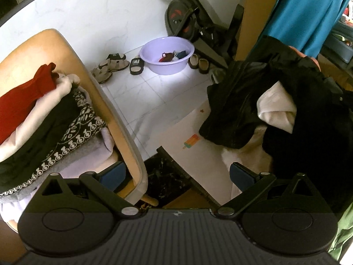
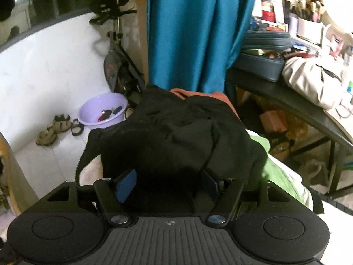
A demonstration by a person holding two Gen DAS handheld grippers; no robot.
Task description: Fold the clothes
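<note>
I am looking at the biggest risk first: the heap of dark clothes [image 2: 176, 132] is sitting loose and rumpled on a pale surface, and I judge that a shallow bite could be lifting only a top fold, or dragging a second garment along, since a cream piece [image 1: 278, 106] is lying tangled in the black folds. My right gripper [image 2: 168, 186] is standing partly spread with black fabric filling the gap between its blue pads [image 2: 126, 186]; whether the pads are pressing I cannot tell, so a slip is possible if I am pulling too soon. The cloth is looking soft, matte and limp, creasing everywhere. My left gripper [image 1: 177, 176] is hanging wide apart with nothing between its fingers, over the gap between heap and chair [image 1: 123, 119], where the folded stack [image 1: 44, 119] is resting: red on top, then cream, black and a patterned knit. I am judging that a careless swing could be nudging that stack off the smooth rounded seat.
</note>
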